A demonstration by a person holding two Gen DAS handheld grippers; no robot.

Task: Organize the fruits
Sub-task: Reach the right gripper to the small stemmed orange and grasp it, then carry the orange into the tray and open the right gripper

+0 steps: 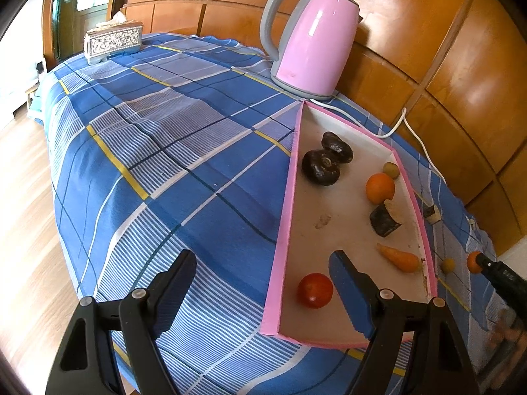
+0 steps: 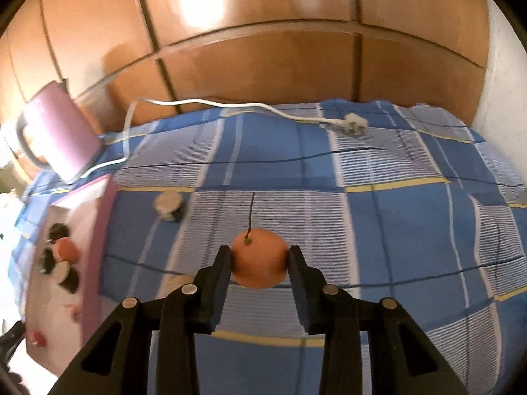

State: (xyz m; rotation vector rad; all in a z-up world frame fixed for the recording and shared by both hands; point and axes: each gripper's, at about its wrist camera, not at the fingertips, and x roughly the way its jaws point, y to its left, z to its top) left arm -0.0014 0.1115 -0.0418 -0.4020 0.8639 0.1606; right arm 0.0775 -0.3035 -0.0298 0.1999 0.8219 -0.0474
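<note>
A pink-rimmed white tray [image 1: 284,217] lies on the blue checked cloth. It holds two dark brown fruits [image 1: 321,166], an orange [image 1: 380,188], a small green fruit [image 1: 391,169], a dark chunk [image 1: 383,219], a carrot [image 1: 400,260] and a red tomato [image 1: 315,290]. My left gripper [image 1: 263,256] hangs open across the tray's near left rim with nothing between its fingers. To the right of the tray, my right gripper [image 2: 260,251] is shut on a stemmed orange fruit [image 2: 258,266], both pads pressing its sides. The left wrist view shows that fruit [image 1: 473,262] at the far right.
A pink kettle [image 1: 313,39] stands behind the tray, its white cord and plug [image 2: 354,123] trailing over the cloth. A small green fruit [image 1: 448,265] and a dark-and-white chunk [image 2: 169,205] lie on the cloth right of the tray. A silver tissue box [image 1: 113,42] sits far left. Wooden panels back the table.
</note>
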